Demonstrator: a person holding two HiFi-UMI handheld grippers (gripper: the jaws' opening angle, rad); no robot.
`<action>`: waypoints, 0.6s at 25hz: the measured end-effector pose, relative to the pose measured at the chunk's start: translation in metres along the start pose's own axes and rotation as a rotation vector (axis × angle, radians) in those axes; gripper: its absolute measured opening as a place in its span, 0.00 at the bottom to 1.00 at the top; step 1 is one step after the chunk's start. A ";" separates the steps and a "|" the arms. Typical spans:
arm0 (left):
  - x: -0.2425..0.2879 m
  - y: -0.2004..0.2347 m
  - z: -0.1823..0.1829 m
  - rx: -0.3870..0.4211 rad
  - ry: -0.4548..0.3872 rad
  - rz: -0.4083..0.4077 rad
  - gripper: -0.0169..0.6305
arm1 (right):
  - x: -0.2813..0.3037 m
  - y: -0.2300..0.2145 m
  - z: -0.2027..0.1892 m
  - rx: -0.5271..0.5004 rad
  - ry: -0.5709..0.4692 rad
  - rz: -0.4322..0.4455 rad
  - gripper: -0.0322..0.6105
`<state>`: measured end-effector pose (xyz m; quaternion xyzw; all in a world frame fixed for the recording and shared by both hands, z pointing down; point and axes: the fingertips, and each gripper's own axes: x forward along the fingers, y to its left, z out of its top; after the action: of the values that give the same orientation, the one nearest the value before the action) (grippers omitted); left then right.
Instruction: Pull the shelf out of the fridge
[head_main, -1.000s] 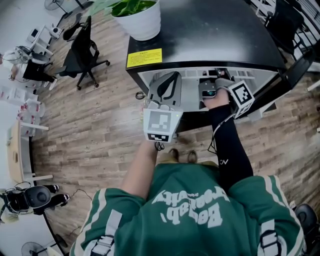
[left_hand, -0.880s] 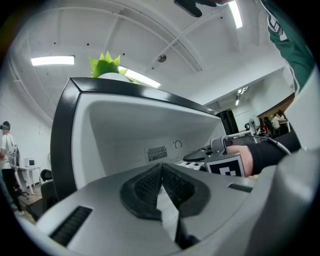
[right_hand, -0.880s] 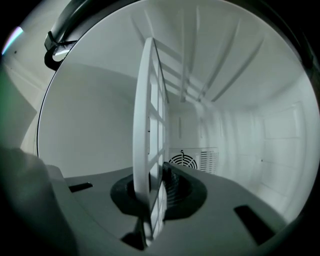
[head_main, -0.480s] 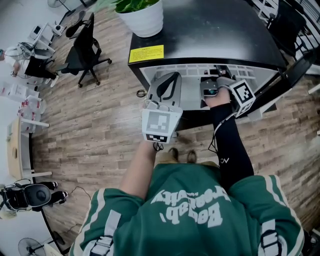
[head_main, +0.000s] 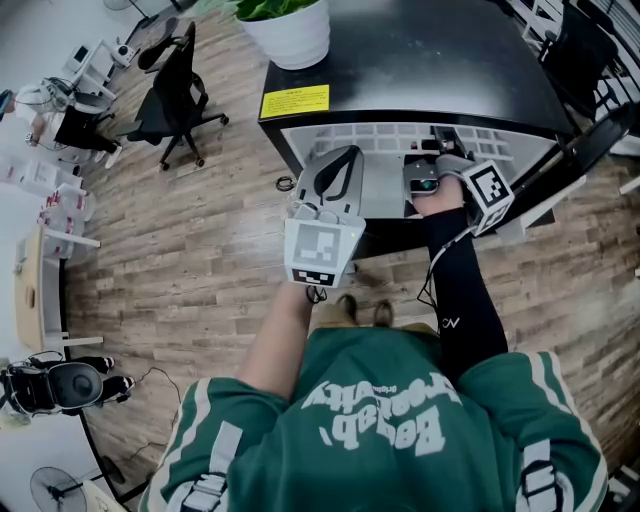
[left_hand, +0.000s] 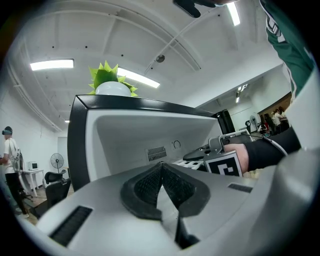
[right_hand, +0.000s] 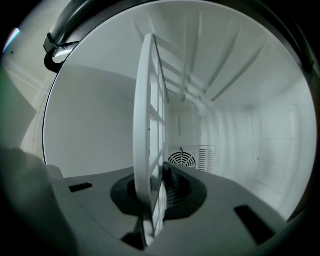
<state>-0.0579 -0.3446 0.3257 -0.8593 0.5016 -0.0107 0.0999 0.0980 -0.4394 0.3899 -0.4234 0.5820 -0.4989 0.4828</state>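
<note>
two rows of the shelf's (head_main: 372, 134) white grid now show in front of the fridge's (head_main: 420, 60) black top in the head view, where a second ago only a thin strip did; the shelf has come outward with the right tool (head_main: 438, 158), which has hardly shifted in that view. the left tool (head_main: 334, 172) hangs where it was, just left of the right one and in front of the open fridge.

the right tool (right_hand: 155, 192) is pinching the shelf's (right_hand: 147, 125) front edge between its dark ribbed pads. the shelf is a flat white plastic lattice of square openings with a thicker rounded rim, seen edge-on and running straight ahead of the tool into the white cavity. beyond the tool's tips, on the back wall, sits a round fan grille (right_hand: 183, 159).

the left tool (left_hand: 161, 172) is pressed together, pads meeting at the tips with nothing between them. ahead of it and to its left, a white plant pot (head_main: 290, 32) stands on the fridge top, with a yellow label (head_main: 292, 101) nearer.
</note>
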 end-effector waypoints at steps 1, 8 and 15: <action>-0.001 0.000 0.000 0.000 0.000 0.002 0.05 | 0.000 0.000 -0.001 0.000 0.004 0.000 0.11; -0.006 -0.002 0.001 0.001 0.000 0.012 0.05 | -0.004 0.001 -0.002 0.002 0.015 -0.001 0.11; -0.009 -0.007 0.002 0.001 0.001 0.014 0.05 | -0.010 0.002 -0.002 0.007 0.029 0.008 0.11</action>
<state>-0.0558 -0.3329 0.3261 -0.8555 0.5078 -0.0108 0.1003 0.0982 -0.4291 0.3892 -0.4118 0.5889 -0.5052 0.4780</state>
